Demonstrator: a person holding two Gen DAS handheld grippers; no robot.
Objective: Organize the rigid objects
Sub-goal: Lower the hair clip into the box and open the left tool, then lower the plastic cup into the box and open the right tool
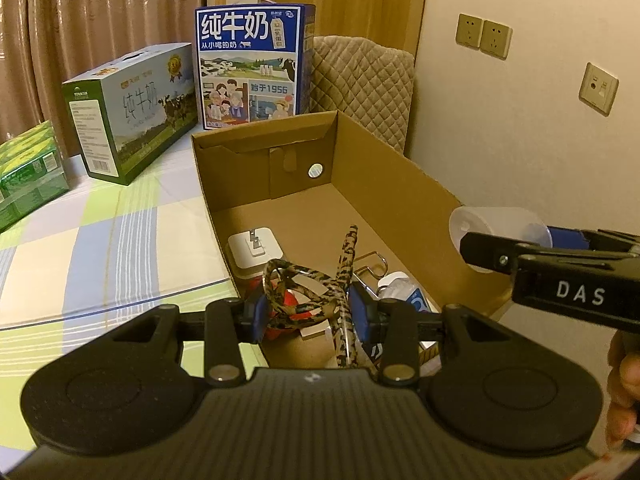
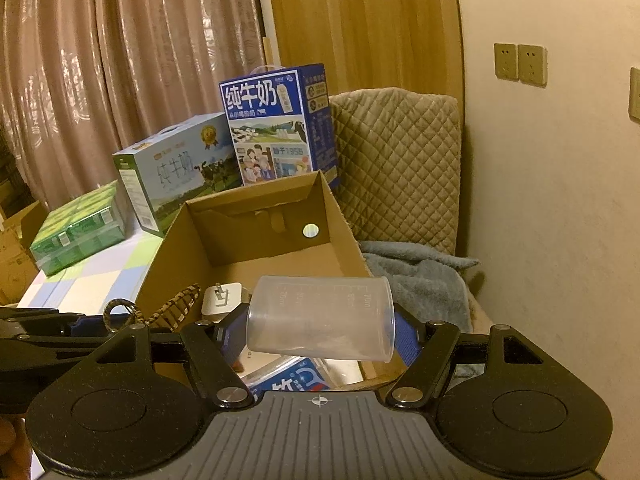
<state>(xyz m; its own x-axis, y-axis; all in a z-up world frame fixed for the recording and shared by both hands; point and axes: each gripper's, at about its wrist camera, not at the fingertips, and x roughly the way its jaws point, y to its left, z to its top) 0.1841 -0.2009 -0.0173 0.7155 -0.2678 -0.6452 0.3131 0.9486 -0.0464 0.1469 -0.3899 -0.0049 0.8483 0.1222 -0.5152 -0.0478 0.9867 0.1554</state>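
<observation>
On the checked cloth (image 1: 120, 240), green packs (image 1: 28, 184) and two milk cartons (image 1: 136, 108) stand left of the open box (image 1: 400, 184). Over the box's near end, the left gripper (image 1: 306, 314) is clamped on leopard-print glasses (image 1: 320, 280); a white charger (image 1: 252, 248) lies on the box floor beyond. At the box's right wall, the right gripper (image 2: 320, 332) pinches a clear measuring cup (image 2: 320, 318) lying sideways between its pads.

I see a table under a checked cloth (image 1: 132, 236) carrying an open cardboard box (image 1: 404, 176), with a blue milk carton (image 1: 250, 64) just behind it, a pale green-edged milk carton (image 1: 132, 112) to its left, and green packs (image 1: 28, 176) farther left.
</observation>
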